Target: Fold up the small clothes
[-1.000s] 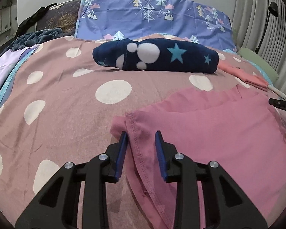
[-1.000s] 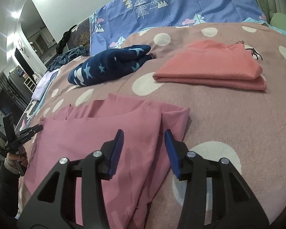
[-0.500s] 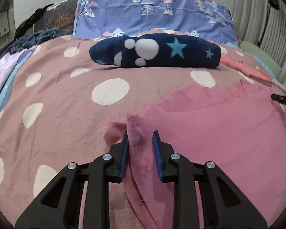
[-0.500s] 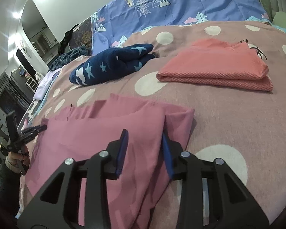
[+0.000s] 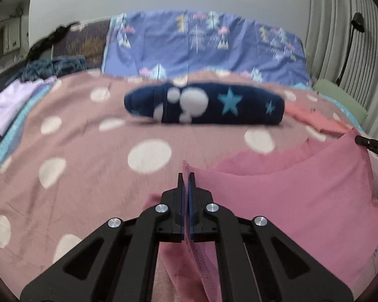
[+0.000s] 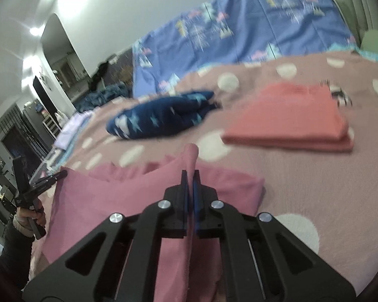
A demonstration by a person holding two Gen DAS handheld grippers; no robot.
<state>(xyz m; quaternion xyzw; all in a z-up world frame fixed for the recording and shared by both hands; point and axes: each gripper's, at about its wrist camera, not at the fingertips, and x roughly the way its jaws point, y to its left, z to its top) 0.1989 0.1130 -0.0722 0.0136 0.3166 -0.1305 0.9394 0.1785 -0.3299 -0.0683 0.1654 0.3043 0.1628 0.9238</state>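
- Left wrist view: the left gripper (image 5: 185,176) has its fingers pinching the near-left corner of a pink garment (image 5: 289,196), which spreads away to their right over the polka-dot bed (image 5: 88,151).
- Right wrist view: the right gripper (image 6: 190,173) pinches the garment's other corner, cloth peaking above its fingertips.
- Beyond the fingers lie a folded navy star-print garment (image 5: 214,105) and a folded coral garment (image 6: 289,118).

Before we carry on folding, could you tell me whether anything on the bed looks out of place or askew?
Nothing stands out. Both grippers, left and right, are shut on corners of the pink garment. The navy starred bundle and folded coral garment lie apart on the bedspread.
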